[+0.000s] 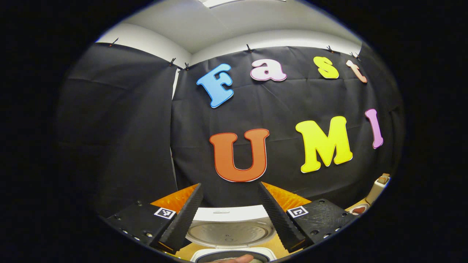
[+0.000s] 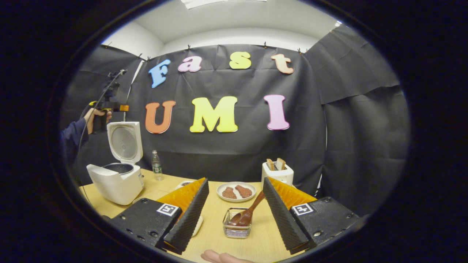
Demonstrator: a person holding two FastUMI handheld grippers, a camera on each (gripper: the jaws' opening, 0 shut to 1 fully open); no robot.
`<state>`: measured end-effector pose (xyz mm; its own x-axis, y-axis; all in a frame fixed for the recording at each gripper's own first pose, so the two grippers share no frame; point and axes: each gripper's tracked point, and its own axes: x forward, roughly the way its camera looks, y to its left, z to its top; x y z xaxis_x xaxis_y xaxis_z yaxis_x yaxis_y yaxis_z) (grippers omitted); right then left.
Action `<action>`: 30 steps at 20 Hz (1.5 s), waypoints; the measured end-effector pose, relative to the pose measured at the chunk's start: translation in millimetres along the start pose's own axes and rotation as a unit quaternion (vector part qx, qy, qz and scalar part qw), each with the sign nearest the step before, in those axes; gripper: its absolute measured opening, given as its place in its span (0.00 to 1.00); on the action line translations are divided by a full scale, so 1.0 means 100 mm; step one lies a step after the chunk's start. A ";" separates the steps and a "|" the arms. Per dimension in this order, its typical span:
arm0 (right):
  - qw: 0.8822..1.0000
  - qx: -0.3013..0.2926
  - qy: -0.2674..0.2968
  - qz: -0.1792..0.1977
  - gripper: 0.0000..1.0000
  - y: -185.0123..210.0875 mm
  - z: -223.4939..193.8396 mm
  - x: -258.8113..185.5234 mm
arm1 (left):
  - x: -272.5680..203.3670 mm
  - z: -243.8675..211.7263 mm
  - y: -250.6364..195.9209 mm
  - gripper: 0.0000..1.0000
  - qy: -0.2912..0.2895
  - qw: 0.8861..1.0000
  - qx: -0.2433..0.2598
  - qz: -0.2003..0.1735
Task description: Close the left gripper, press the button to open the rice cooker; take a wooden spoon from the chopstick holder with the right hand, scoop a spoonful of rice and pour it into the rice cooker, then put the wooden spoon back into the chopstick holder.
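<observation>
A: Fingers (image 1: 182,219) of the left gripper (image 1: 231,215) are spread wide, holding nothing. Through the gap, below: the rice cooker (image 1: 230,233), lid up, inner lid face toward the camera.

B: Right side?

A: Right gripper (image 2: 234,212) also released, fingers (image 2: 188,215) apart and empty, hovering above the tabletop (image 2: 263,244).

B: Layout, left to right?

A: In the right gripper view: a person's hand (image 2: 93,115) and dark sleeve far left, holding the other gripper up, above and behind the cooker. The white rice cooker (image 2: 117,182) stands on the left of the tabletop, lid open and upright, dark inner pot exposed. Just behind it on its right, a small plastic bottle (image 2: 157,166). Centre, between the right fingers, a wire-mesh chopstick holder (image 2: 237,223) with wooden spoon (image 2: 248,213) in it, bowl down, handle leaning up and right. Behind it, a white plate (image 2: 236,191) carrying two brown pieces. Right of that, a white toaster (image 2: 278,172) with two slices sticking out.

B: Rice?

A: A bowl's edge peeks behind the left finger; contents can't tell.
</observation>
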<state>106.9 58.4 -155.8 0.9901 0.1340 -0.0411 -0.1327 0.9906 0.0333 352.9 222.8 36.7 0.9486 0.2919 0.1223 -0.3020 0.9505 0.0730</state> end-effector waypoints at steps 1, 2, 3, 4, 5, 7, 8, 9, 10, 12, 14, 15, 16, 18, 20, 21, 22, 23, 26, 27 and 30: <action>1.000 -0.003 -0.005 0.005 0.97 0.04 0.02 -0.03 | 0.13 -0.05 0.01 0.95 0.002 1.000 -0.002 0.002; 1.000 -0.007 -0.010 0.008 0.97 0.07 0.03 -0.06 | 0.25 -0.12 0.02 0.95 0.008 1.000 0.002 0.004; 1.000 -0.013 -0.014 0.007 0.95 0.09 0.04 -0.08 | 0.36 -0.19 0.04 0.95 0.018 1.000 0.006 0.010; 1.000 -0.020 -0.018 0.004 0.97 0.09 0.04 -0.11 | 0.43 -0.28 0.07 0.95 0.032 0.999 0.005 0.011; 0.999 -0.025 -0.022 0.001 0.95 0.09 0.05 -0.14 | 0.49 -0.33 0.06 0.95 0.038 0.999 0.001 0.009; 0.999 -0.027 -0.023 0.005 0.95 0.17 0.05 -0.20 | 0.55 -0.38 -0.04 0.95 0.050 0.998 -0.023 -0.014; 0.999 -0.024 -0.021 0.006 0.97 0.19 0.03 -0.22 | 0.56 -0.41 -0.04 0.95 0.055 0.998 -0.030 -0.017; 1.000 -0.020 -0.021 0.006 0.97 0.20 0.04 -0.24 | 0.59 -0.45 0.00 0.90 0.066 0.997 -0.027 -0.011; 1.000 -0.018 -0.021 0.005 0.97 0.21 0.06 -0.26 | 0.62 -0.55 0.11 0.95 0.091 0.995 -0.026 0.002; 0.999 -0.024 -0.023 0.007 0.95 0.23 0.10 -0.32 | 0.59 -0.69 0.23 0.95 0.127 0.991 -0.045 0.017; 0.999 -0.026 -0.028 -0.001 0.95 0.20 0.15 -0.38 | 0.52 -0.69 0.29 0.97 0.140 0.989 -0.042 0.027; 0.999 -0.023 -0.031 -0.001 0.96 0.21 0.18 -0.42 | 0.48 -0.68 0.30 0.98 0.144 0.988 -0.043 0.021; 0.999 -0.019 -0.032 -0.002 0.97 0.22 0.18 -0.47 | 0.45 -0.71 0.33 0.98 0.153 0.987 -0.041 0.017; 0.999 -0.020 -0.033 0.001 0.97 0.26 0.21 -0.56 | 0.36 -0.73 0.32 0.99 0.164 0.985 -0.041 0.016; 0.999 -0.024 -0.038 0.000 0.95 0.25 0.24 -0.67 | 0.19 -0.73 0.31 0.99 0.171 0.984 -0.040 0.015; 0.999 -0.024 -0.040 0.002 0.97 0.26 0.27 -0.73 | 0.09 -0.75 0.31 0.99 0.177 0.983 -0.041 0.012; 0.999 -0.019 -0.038 0.003 0.97 0.26 0.26 -0.79 | 0.00 -0.78 0.30 0.98 0.185 0.982 -0.044 0.009; 0.999 -0.011 -0.035 0.008 0.97 0.26 0.26 -0.85 | -0.09 -0.78 0.29 0.98 0.190 0.981 -0.045 0.003; 0.999 0.005 -0.032 0.013 0.97 0.22 0.24 -1.05 | -0.34 -0.85 0.32 0.98 0.194 0.980 -0.052 -0.004; 0.999 0.005 -0.033 0.009 0.97 0.19 0.23 -1.10 | -0.42 -0.89 0.31 0.98 0.197 0.979 -0.057 -0.006; 0.999 0.011 -0.034 0.004 0.97 0.12 0.17 -1.28 | -0.67 -1.07 0.22 0.97 0.216 0.973 -0.075 -0.014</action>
<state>-20.6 53.1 -133.6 0.9899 0.1392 0.0271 -0.1406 0.9885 0.0559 293.0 235.8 -75.8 0.9175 0.2521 -0.3075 -0.2887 0.9541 -0.0792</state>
